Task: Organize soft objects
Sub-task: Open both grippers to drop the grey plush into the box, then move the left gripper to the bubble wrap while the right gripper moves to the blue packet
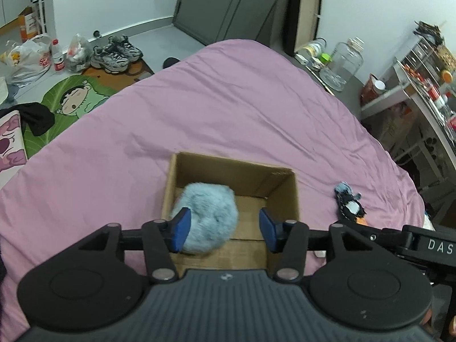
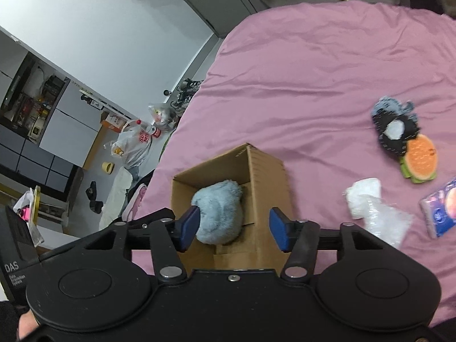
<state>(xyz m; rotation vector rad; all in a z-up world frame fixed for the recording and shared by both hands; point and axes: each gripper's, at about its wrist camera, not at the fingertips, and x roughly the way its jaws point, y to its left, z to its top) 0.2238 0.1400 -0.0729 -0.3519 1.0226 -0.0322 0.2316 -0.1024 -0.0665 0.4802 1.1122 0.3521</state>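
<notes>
Cardboard makes up the open box [image 1: 280, 192] on the pink bedsheet [image 1: 199, 108], straight ahead of our left gripper [image 1: 225, 228]. The box is rectangular, matte brown, its top open. The sheet is smooth cloth with shallow creases.

Inside the box lies a pale blue fluffy ball [image 1: 209, 218], round and long-furred, toward the left-hand side of the box as the left gripper sees it. Our left gripper's jaws stand wide apart, blue pads facing inward, holding nothing. The left pad overlaps the ball's edge in the picture; we cannot tell whether it touches.

Our right gripper [image 2: 233, 228] is likewise spread wide and empty, with the same box [image 2: 265, 171] and ball [image 2: 219, 213] ahead of it. The gripper's body hides the near wall of the box in both views.

To the right of the right gripper, well apart from the box, lie a dark felt toy with a grey-blue fuzzy top and a white patch [image 2: 394, 129], touching an orange, burger-shaped plush [image 2: 421, 158]. Nearer the gripper sit a crinkled white plastic wrapper [image 2: 376, 211] and a glossy blue packet [image 2: 440, 211], cut off by the frame edge.

The left wrist view shows the felt toy [image 1: 349, 203] only small, at the right, with a sliver of orange below it; the wrapper and packet do not appear there. That view alone shows sneakers [image 1: 115, 54] and a green cartoon mat [image 1: 74, 102] on the floor, beyond the bed to the left.
</notes>
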